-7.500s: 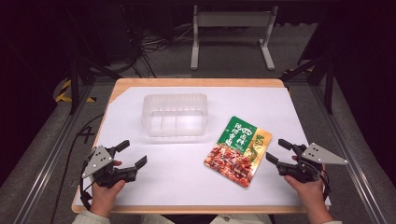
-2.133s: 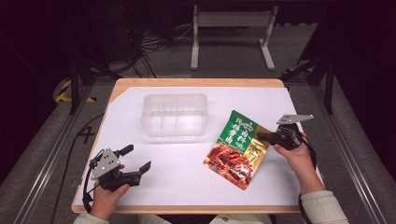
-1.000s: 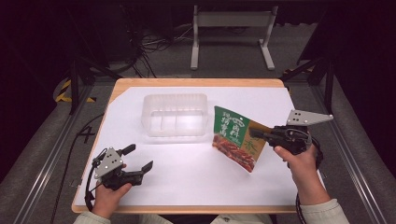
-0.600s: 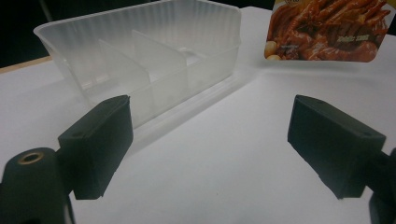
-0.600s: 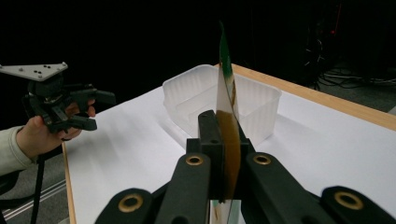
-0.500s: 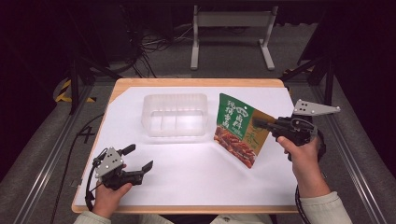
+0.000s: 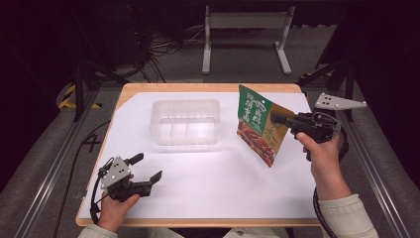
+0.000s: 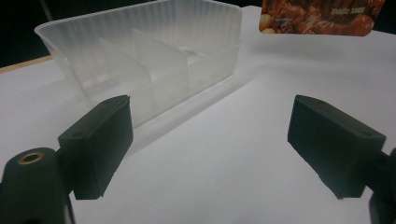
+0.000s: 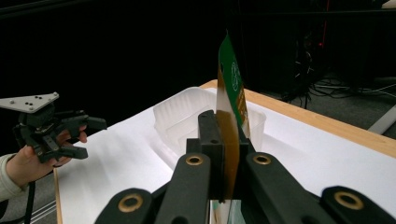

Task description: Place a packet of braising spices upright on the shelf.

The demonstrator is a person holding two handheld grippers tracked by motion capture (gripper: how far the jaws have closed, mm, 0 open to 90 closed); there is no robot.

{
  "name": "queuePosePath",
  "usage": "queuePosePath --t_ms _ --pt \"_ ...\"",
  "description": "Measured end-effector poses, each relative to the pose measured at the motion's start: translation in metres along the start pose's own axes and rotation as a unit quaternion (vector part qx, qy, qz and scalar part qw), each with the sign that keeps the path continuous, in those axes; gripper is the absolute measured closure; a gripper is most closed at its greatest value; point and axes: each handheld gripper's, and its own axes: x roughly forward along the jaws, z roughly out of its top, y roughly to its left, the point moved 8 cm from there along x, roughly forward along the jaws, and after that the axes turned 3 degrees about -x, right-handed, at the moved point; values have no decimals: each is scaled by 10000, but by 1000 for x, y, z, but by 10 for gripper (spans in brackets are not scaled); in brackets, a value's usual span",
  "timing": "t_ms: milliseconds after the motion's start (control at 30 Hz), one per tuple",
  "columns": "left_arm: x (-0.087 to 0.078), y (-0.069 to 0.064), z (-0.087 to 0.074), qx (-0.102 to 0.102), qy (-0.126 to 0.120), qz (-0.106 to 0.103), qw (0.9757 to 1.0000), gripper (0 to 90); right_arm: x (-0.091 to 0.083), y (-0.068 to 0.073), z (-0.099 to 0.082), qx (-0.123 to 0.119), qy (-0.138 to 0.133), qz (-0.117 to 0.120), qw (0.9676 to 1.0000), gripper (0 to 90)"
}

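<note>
Packet lifted at 3 o'clock, tray ahead.
I clamp the right gripper (image 7: 278, 119) on the packet (image 7: 257, 124) edge, clear of the tray (image 7: 185, 121); left gripper (image 7: 146, 167) idles wide at 7 o'clock.

Tray (image 7: 185, 121) mid-table (image 7: 213, 183), snack packet (image 7: 257, 130) just right of it

High view overhead facing forward, both gripper views low, near, sharing the tray (image 8: 154, 60).
</note>
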Motion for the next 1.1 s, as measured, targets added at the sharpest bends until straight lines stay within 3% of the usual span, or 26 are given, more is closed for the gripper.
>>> queuePosePath --t_ms 567,1100 --pt "0 0 -1 27 23 0 10000 149 9 -7 21 -87 -224 -65 9997 900" --pt "0 0 0 40 16 -11 10000 149 42 2 52 -66 -175 -41 9998 900"
